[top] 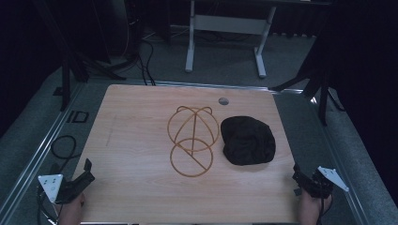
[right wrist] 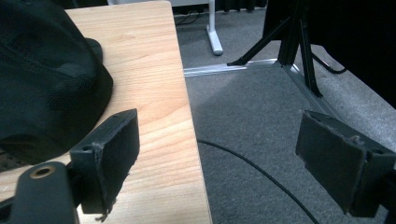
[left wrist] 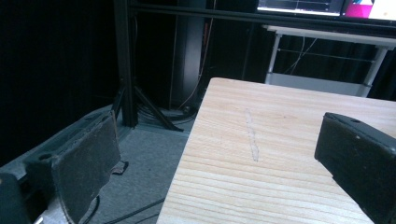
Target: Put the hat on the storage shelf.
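1. We hold the left hand-held gripper (top: 87, 171) at the near left corner of the tabletop (top: 136, 131), jaws spread wide and empty. In the left gripper view, bare wood grain and the table edge lie between the pads.

2. We hold the right hand-held gripper (top: 300, 180) at the near right corner, released as well, nothing between its jaws. In the right gripper view, one pad hangs over the wood and the other over the grey floor (right wrist: 261, 121).

3. The black cap (top: 248, 139) lies on the right half of the tabletop, nearer to our right gripper. Just to its left stands the gold wire stand (top: 192, 140), apart from the cap by a narrow gap.

4. Risks, as we judge them:
   - The cap is soft, so a pinch may catch only a loose fold and let it sag or slip.
   - It lies near the right table edge; a sideways nudge could push it off.
   - The wire stand looks light, so dragging the cap onto it could tip or slide it unless our left gripper steadies it.

5. The cap looks dark, matte and slumped, its crown collapsed into a rounded heap. In the right gripper view its fabric shows a fine mesh-like texture.
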A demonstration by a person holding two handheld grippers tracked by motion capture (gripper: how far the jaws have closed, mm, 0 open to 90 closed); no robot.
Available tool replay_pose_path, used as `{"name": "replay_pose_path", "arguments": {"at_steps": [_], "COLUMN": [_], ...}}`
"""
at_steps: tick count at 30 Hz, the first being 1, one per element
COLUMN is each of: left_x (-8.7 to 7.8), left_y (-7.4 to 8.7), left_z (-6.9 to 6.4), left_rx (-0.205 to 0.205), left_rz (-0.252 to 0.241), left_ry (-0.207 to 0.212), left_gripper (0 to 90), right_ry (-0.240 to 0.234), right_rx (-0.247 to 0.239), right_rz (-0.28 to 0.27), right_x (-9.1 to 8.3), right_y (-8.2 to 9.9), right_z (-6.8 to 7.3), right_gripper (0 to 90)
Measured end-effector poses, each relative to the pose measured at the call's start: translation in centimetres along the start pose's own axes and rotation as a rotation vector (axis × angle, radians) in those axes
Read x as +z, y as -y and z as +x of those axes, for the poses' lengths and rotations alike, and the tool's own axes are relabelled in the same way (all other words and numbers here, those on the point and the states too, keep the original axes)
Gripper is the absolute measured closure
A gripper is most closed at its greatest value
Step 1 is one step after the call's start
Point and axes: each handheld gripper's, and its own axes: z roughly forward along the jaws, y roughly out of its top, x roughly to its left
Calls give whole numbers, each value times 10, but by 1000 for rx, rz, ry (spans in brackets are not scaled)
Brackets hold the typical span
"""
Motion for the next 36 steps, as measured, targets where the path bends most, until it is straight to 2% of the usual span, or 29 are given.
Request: {"name": "replay_pose_path", "arguments": {"at_steps": [2, 4, 8, 11, 12, 13, 16, 18, 21, 23, 24, 26, 29, 33, 36], "left_x": [0, -1, 0, 0, 0, 0, 0, -1, 0, 0, 0, -1, 0, 0, 0], "left_y": [0, 0, -1, -1, -1, 0, 0, 0, -1, 0, 0, 0, 0, 0, 0], "left_z": [0, 0, 1, 1, 1, 0, 0, 0, 1, 0, 0, -1, -2, -2, -3], "left_rx": [3, -1, -7, -6, -1, 2, 4, 1, -1, 4, 4, 13, 23, 27, 28], "left_rz": [-1, -11, -1, 0, -3, -6, -5, -6, 1, -3, -3, -4, 0, 4, 4], "left_ry": [7, 31, 63, 68, 65, 56, 53, 67, 86, 80, 80, 77, 80, 85, 84], "left_gripper": [5, 5, 5, 5, 5, 5, 5, 5, 5, 5, 5, 5, 5, 5, 5], "right_ry": [5, 11, 5, 1, -9, -42, -79, -113, -140, -176, -176, -221, -265, -301, -347], "right_rx": [1, 5, 19, 24, 32, 33, 30, 29, 7, -3, -3, -39, -54, -103, -142], "right_rz": [10, 3, 7, 6, 8, -2, -27, -58, -100, -107, -107, -120, -130, -149, -157], "right_x": [1, 0, -1, -2, -2, -5, -9, -14, -20, -22, -22, -25, -27, -29, -29], "right_y": [0, 0, -1, -1, -2, -8, -20, -31, -47, -56, -56, -69, -80, -92, -99], "right_z": [0, 0, -2, -2, -3, -2, 3, 8, 19, 26, 26, 40, 52, 68, 81], "right_gripper": [135, 139, 140, 140, 139, 139, 138, 137, 137, 137, 137, 137, 136, 134, 134]}}
